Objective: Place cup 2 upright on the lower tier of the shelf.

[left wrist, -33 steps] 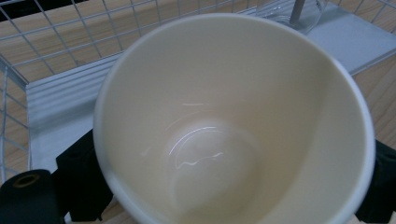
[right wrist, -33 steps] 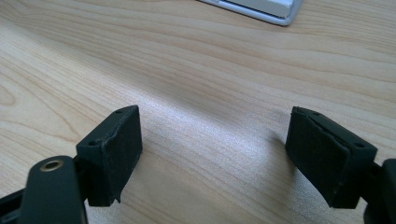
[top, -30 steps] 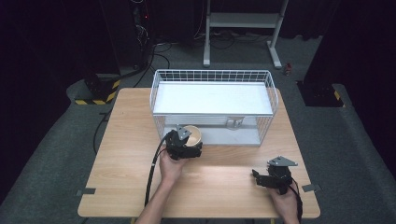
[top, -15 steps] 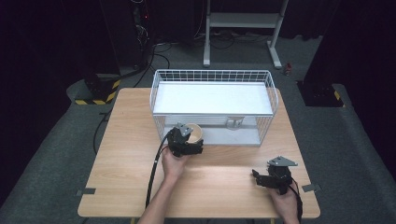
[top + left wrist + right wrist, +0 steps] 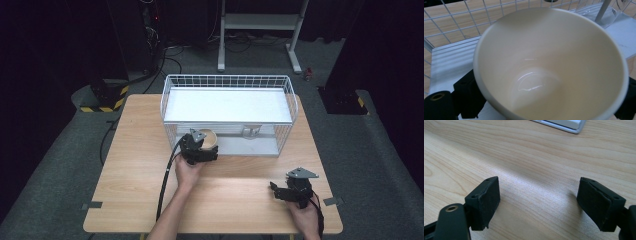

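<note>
The left gripper (image 5: pixel 204 146) holds the cream bowl (image 5: pixel 209 139) at the wire basket (image 5: pixel 172 132); the right gripper (image 5: pixel 276 190), at 5 o'clock on the tabletop (image 5: pixel 135 165), is wide open and empty

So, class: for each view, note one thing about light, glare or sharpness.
High view: the table is brightly lit while the surroundings fall to black. Left gripper view: the cup fills the frame, soft at its near rim, with small glints at its bottom. Right gripper view: wood grain sharp, a pale sheen between the open jaws.
</note>
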`<action>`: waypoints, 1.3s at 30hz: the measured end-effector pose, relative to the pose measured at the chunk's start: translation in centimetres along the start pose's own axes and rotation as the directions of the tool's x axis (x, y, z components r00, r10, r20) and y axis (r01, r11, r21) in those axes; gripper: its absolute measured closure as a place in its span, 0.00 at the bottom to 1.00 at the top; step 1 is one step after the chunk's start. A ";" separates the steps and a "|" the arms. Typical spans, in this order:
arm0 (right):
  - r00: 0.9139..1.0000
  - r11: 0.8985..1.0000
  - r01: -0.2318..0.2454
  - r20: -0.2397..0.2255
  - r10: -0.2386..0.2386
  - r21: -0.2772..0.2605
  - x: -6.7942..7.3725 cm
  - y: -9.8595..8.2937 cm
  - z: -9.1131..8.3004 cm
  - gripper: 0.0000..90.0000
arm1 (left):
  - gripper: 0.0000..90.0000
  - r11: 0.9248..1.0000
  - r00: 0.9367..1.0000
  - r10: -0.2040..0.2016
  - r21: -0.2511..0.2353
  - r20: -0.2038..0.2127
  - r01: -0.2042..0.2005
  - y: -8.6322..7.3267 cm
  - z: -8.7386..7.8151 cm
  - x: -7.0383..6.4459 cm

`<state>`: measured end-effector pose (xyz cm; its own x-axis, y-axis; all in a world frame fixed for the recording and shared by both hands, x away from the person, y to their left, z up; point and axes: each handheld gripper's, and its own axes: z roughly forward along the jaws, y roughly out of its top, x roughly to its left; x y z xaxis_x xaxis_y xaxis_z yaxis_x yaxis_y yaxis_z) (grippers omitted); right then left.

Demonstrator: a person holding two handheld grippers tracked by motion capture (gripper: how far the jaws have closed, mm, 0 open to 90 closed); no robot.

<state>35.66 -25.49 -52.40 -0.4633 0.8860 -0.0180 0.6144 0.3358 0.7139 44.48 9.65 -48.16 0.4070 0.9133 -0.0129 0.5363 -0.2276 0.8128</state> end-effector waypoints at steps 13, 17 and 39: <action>1.000 1.000 -0.001 0.000 0.001 0.000 0.0 0.0 0.0 0.21 | 0.09 0.999 0.999 -0.035 -0.030 -0.020 0.034 -0.1 1.3 0.2; 1.000 1.000 0.000 0.000 0.000 0.000 0.0 0.0 0.0 0.21 | 0.09 0.999 0.999 -0.045 -0.029 -0.022 0.044 -0.1 1.3 0.2; 1.000 1.000 0.005 0.000 -0.005 -0.001 0.0 0.0 0.0 0.21 | 0.00 1.000 1.000 -0.009 -0.016 0.021 0.009 0.0 -0.2 0.4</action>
<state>35.67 -25.52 -52.41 -0.4661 0.8845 -0.0215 0.6119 0.3398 0.7142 44.47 10.13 -48.04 0.4178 0.9079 -0.0325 0.5282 -0.2136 0.8218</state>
